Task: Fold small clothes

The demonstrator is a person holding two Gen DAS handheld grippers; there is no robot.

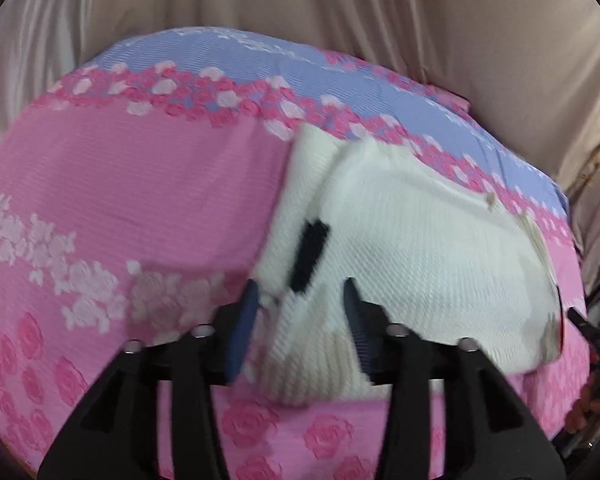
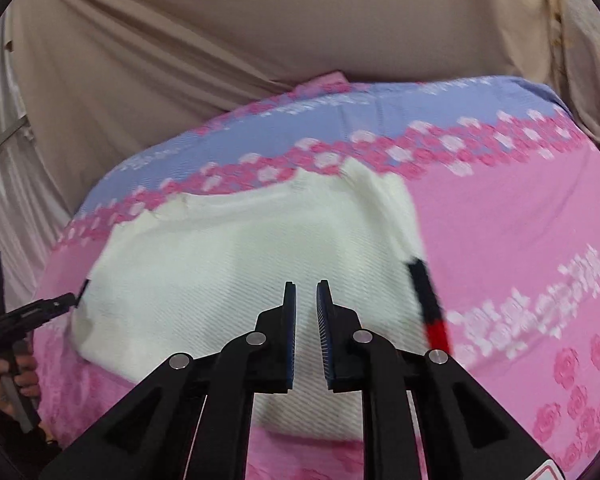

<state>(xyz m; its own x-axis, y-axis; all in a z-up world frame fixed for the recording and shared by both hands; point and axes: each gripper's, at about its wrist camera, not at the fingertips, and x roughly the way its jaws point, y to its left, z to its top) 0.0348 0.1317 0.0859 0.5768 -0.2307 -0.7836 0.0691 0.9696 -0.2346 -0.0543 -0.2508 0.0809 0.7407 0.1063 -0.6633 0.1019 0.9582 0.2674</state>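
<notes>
Jaws of left gripper (image 1: 300,300): parted wide, straddling the near left edge of a white knit garment (image 1: 420,248), nothing pinched. Jaws of right gripper (image 2: 306,300): nearly together with a narrow gap showing, poised over the garment's middle, holding nothing. Garment: spread flat on a pink and lilac rose-print bedspread (image 1: 120,184), black-and-red trim (image 2: 430,304) at one side. Beyond: beige draped cloth (image 2: 220,40). Advice, judged: pinch a single edge cleanly, lift low, lay it square across.
</notes>
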